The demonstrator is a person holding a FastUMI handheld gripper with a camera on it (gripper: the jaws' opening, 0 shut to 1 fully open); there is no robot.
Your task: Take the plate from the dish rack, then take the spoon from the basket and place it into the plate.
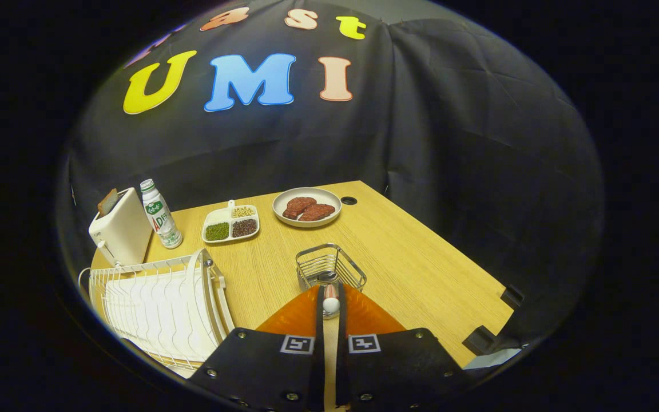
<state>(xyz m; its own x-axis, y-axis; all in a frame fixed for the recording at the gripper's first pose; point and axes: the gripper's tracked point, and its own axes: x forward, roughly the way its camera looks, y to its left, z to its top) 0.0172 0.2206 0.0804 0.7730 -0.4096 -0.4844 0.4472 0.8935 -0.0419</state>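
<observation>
My gripper is shut on the spoon, a small thing with a pale rounded end pinched between both fingers and a shiny metal part sticking out ahead. That metal end overlaps the near rim of the wire basket, which stands on the wooden table just beyond the fingertips. I cannot tell whether the spoon touches the basket. A white plate stands on edge at the right end of the white dish rack, left of the fingers.
Beyond the basket sit a round plate with two pieces of meat and a divided tray of beans. A white toaster and a bottle stand behind the rack. The table's edge runs along the right.
</observation>
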